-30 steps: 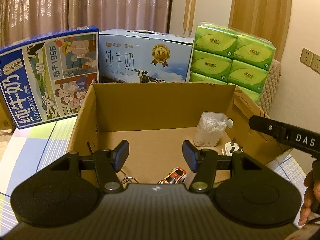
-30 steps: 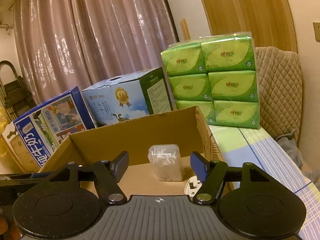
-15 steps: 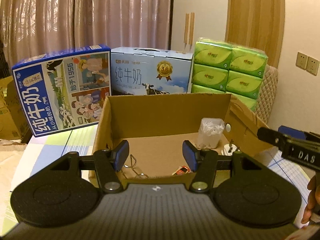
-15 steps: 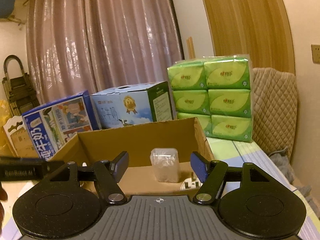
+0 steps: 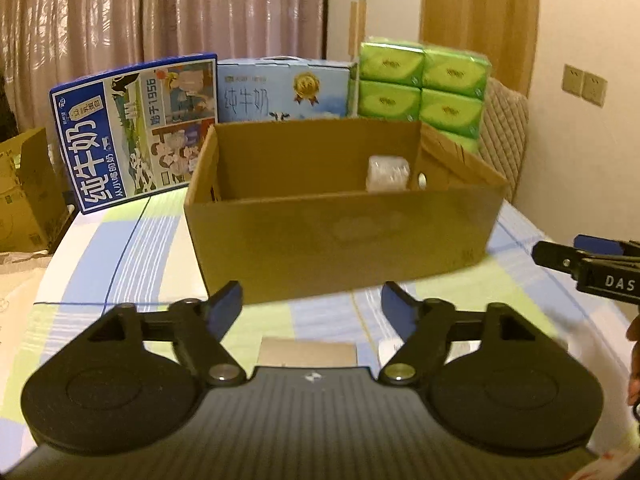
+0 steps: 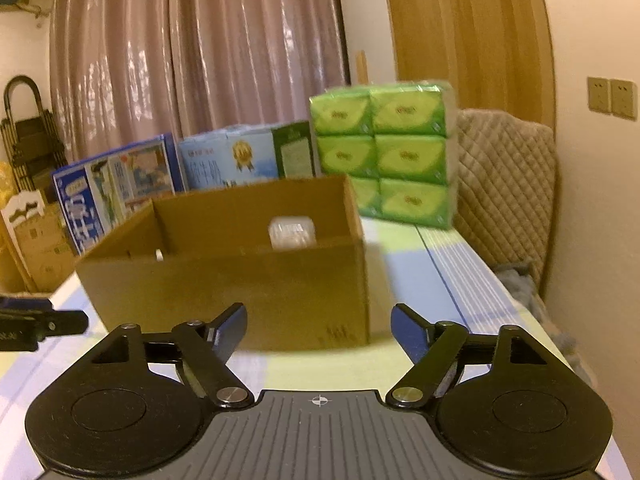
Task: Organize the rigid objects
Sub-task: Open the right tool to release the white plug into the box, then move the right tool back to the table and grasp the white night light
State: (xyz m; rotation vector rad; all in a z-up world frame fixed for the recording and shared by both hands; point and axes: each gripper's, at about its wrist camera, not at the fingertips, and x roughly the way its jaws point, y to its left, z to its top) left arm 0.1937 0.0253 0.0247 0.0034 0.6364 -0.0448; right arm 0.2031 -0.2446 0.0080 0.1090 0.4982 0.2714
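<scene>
We see the left gripper (image 5: 311,300) low in its own view, its two blue-padded jaws opening with nothing between them, only the bedcover showing through the gap. The right gripper (image 6: 319,322) looks the same in its view: jaws opening, nothing held. Each gripper's black tip also juts into the edge of the other's view.

Both point at a striped bedcover (image 5: 120,256) in pale green, blue and white. On it, just past the jaws, stands an open brown cardboard box (image 5: 340,240), wide and plain, its flaps folded inward and its near wall hiding the floor. Inside, toward the far right corner, we can make out only the top of a small clear plastic container (image 5: 388,172), cloudy white, with rounded corners; its contents are too blurred to tell.

Behind the box, against a pink curtain (image 5: 160,12), stand a dark blue milk carton case (image 5: 132,136) printed with cartoon figures, leaning slightly, then a pale blue milk case (image 5: 280,92) bearing a gold medal seal, then a stack of green tissue packs (image 6: 384,152) wrapped in clear film. A quilted beige cushion (image 6: 504,184) sits to the right.

On the cover just before the left gripper lies a small flat cardboard piece (image 5: 308,354).
</scene>
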